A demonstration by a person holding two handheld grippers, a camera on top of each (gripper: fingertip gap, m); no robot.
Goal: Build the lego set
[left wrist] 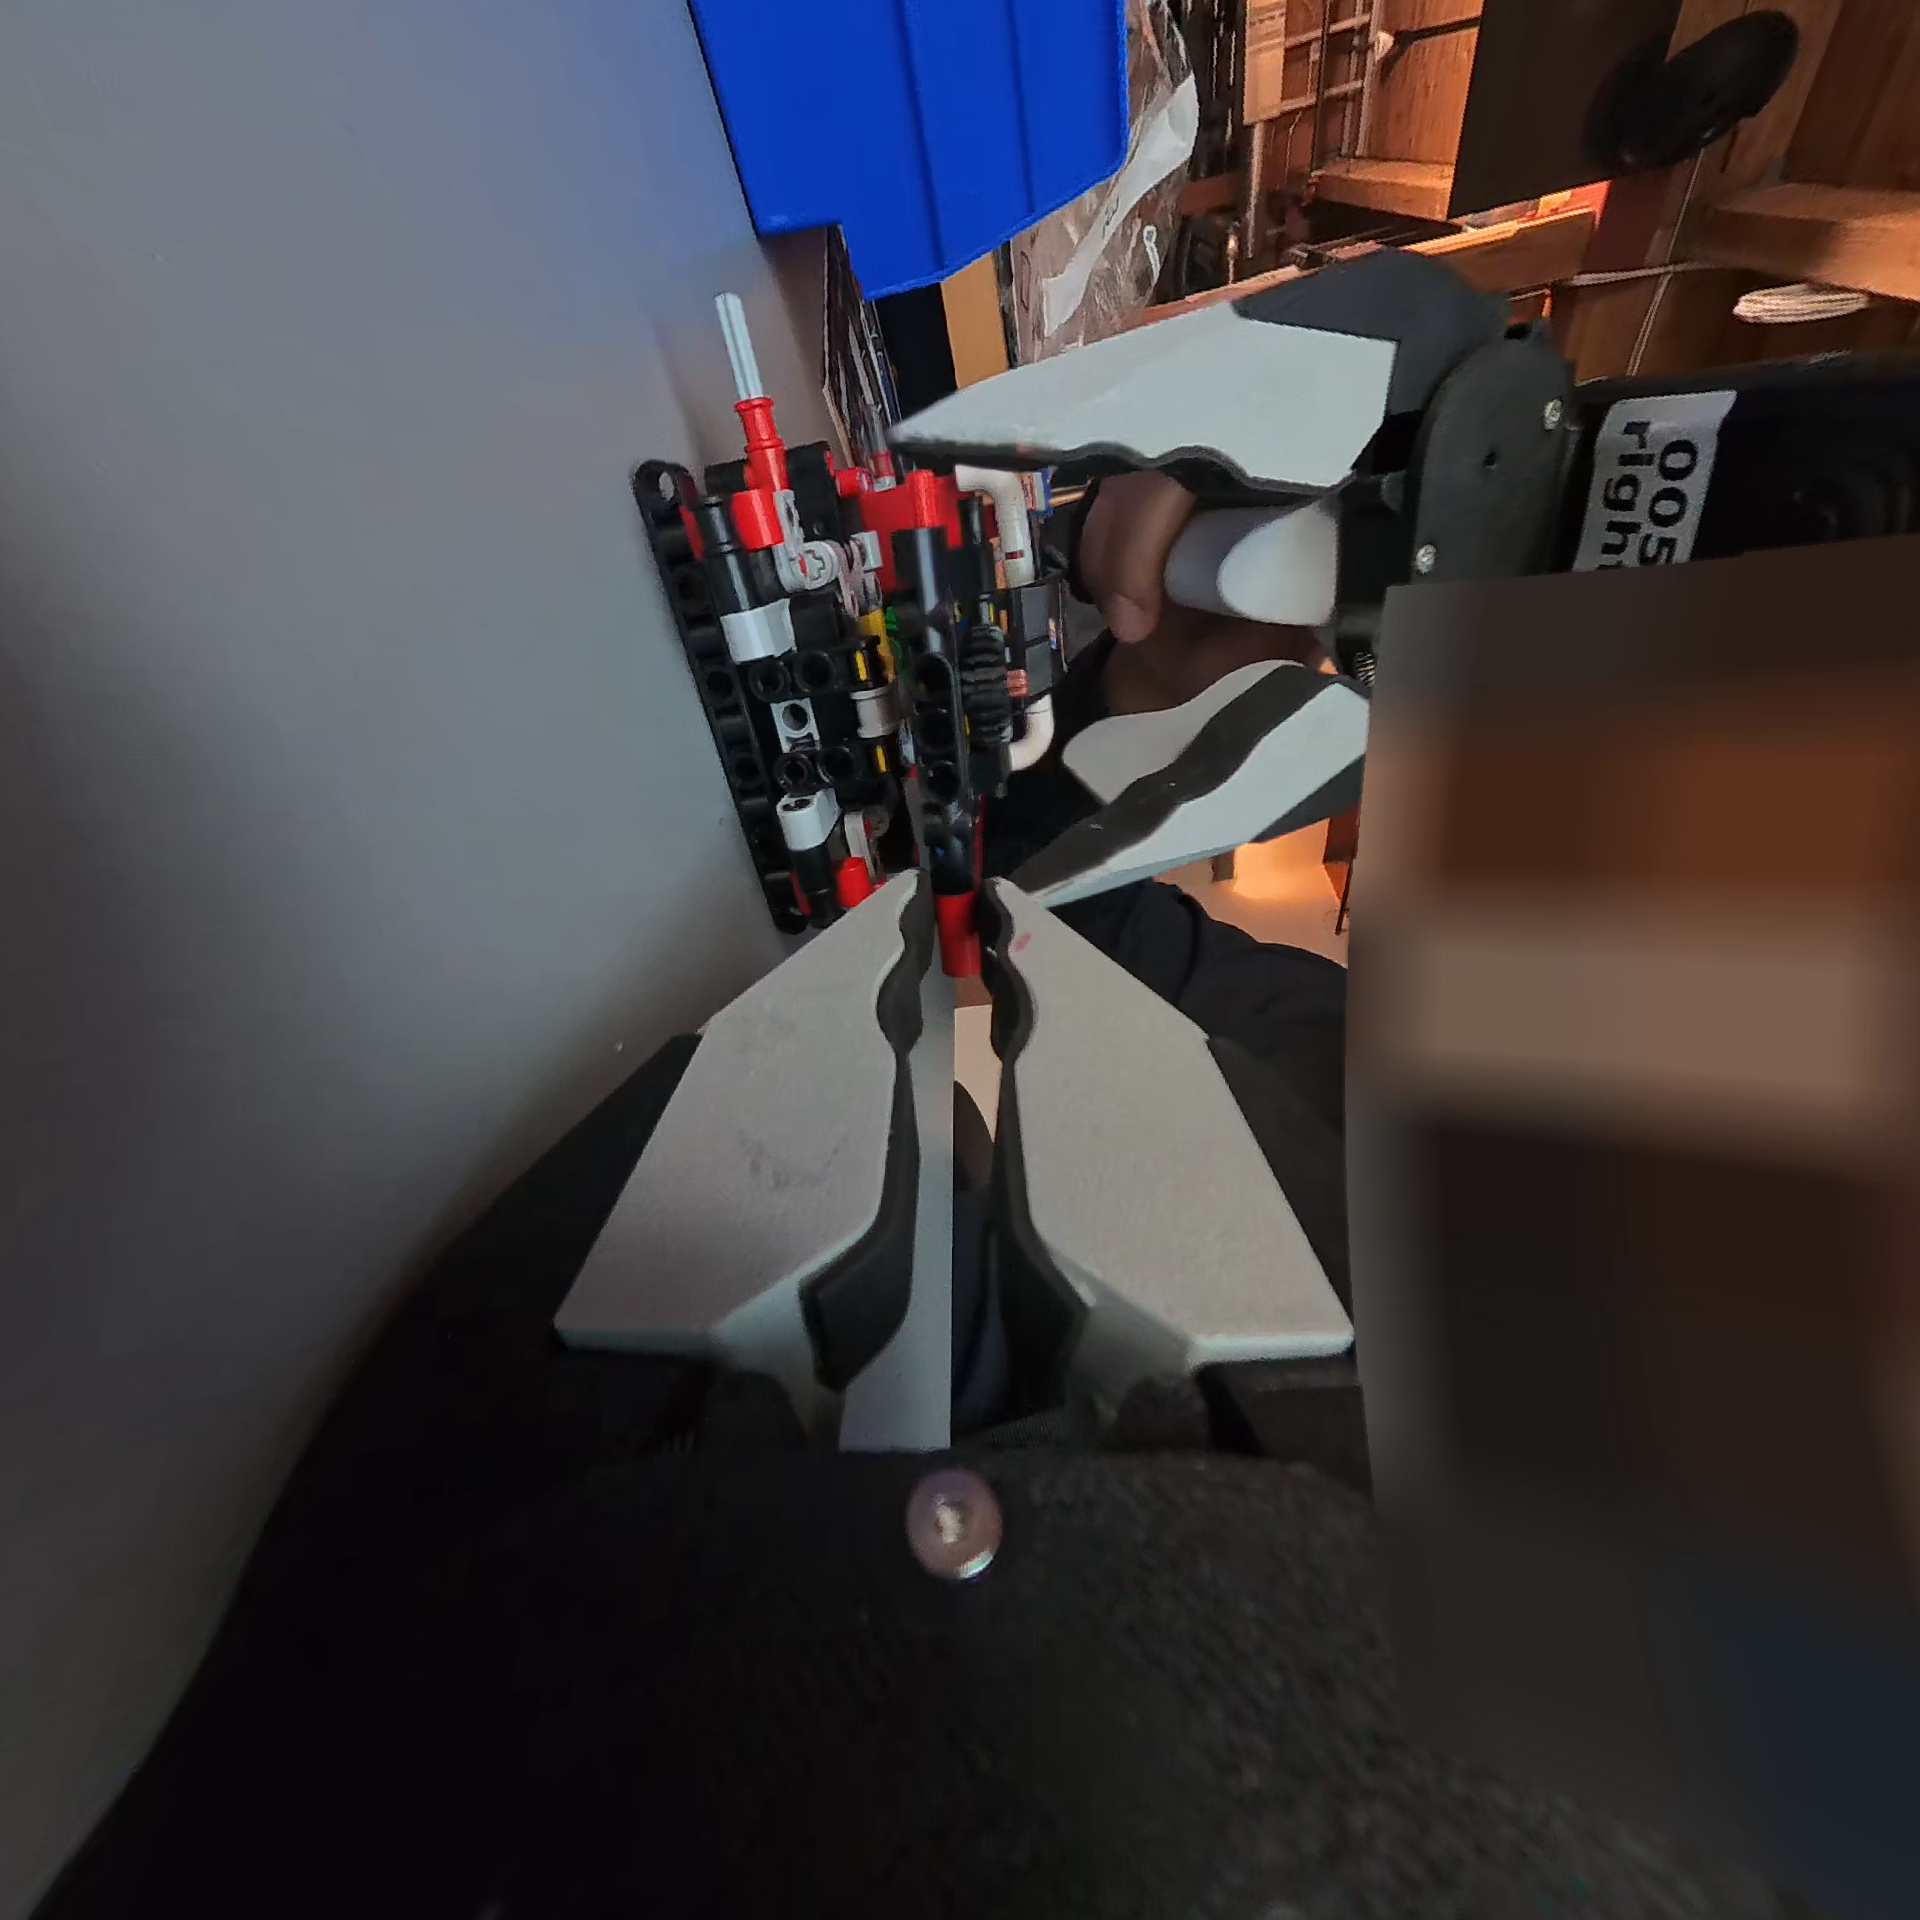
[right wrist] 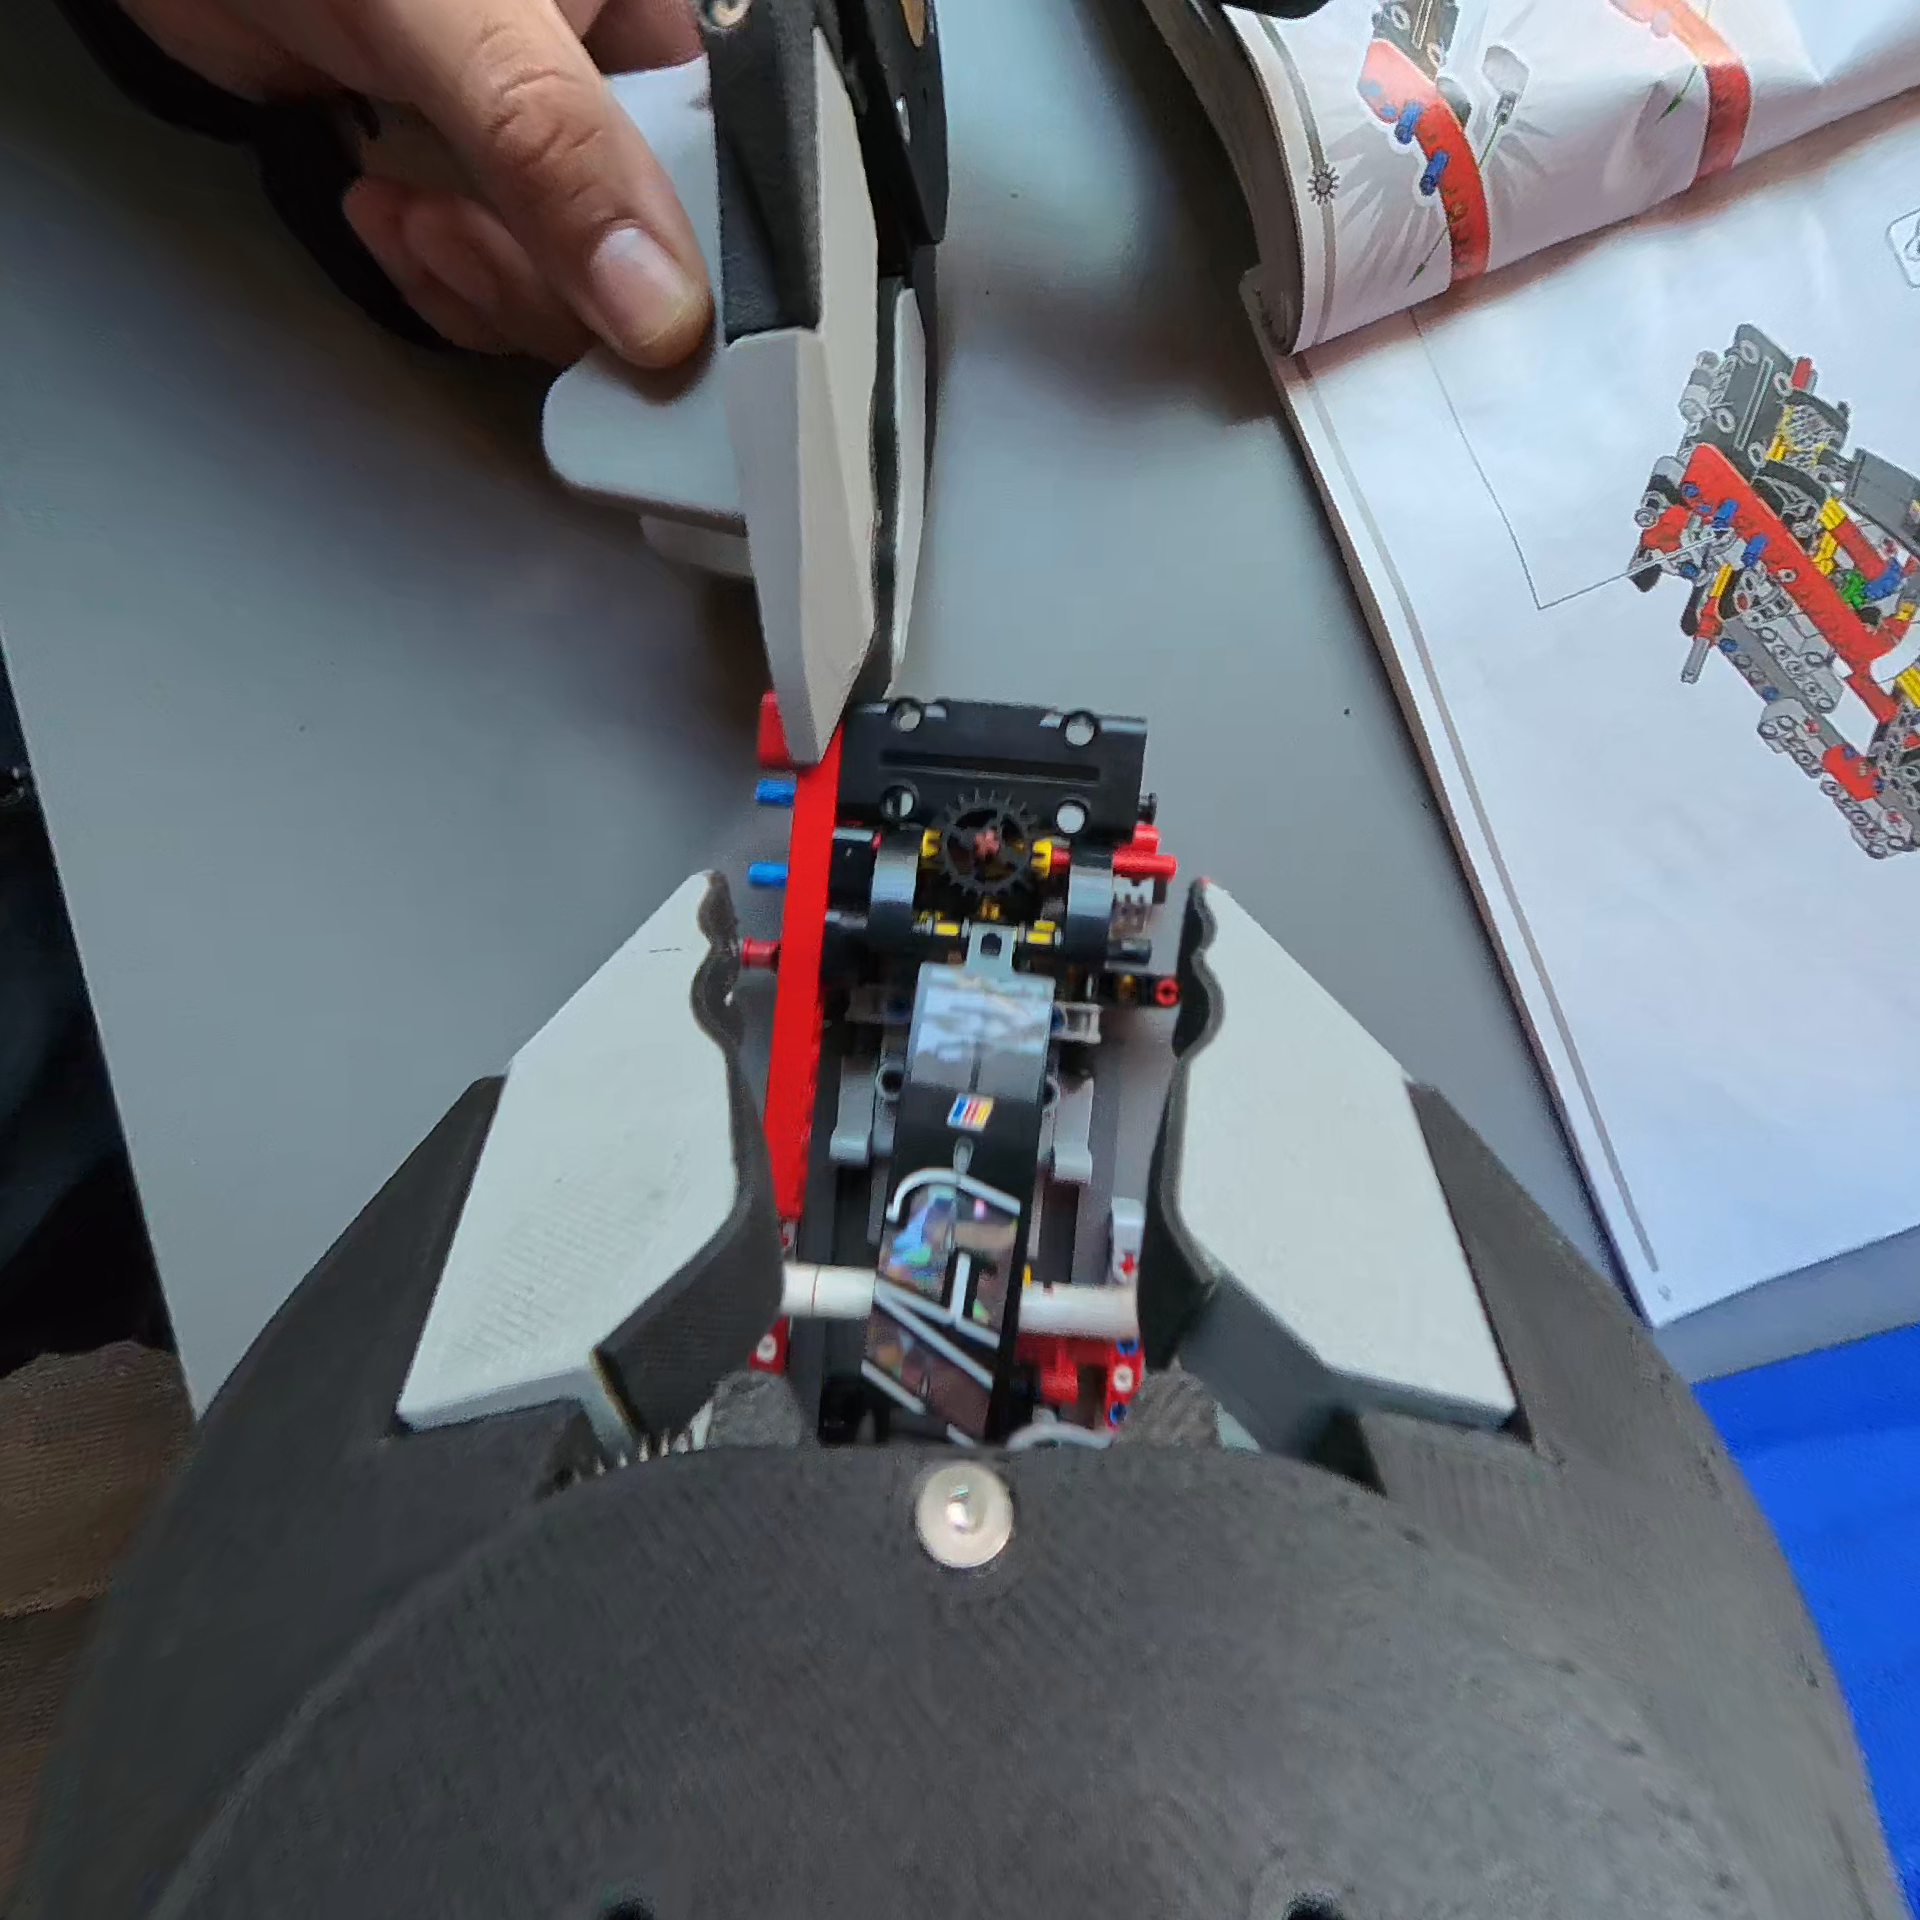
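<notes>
From my right wrist view, the right tongs stand wide apart around a brick-built model, which fills the lower middle of the frame between the two grey fingers. The pads flank the model's sides; I cannot tell whether they press on it, though small gaps show near the fingertips. The model is black, grey and red, with a long red beam down its left side, blue pins, a black gear and a small striped sticker on its dark curved panel. It lies on the grey desk.

Just beyond, at upper centre, the left tongs come down from the top with their tips on the far end of the red beam, and a hand grips their grey handle. At upper right an open instruction booklet shows coloured drawings of the model; its small print is too blurred for me to read. A blue patch fills the lower right.

In my left wrist view, the left tongs are nearly closed at frame centre, pinching a red piece at the model's near end. Past them the model stands against the desk, and the other tongs spread open around it at right; their black body carries a white label. A blue bin sits at upper centre.
</notes>
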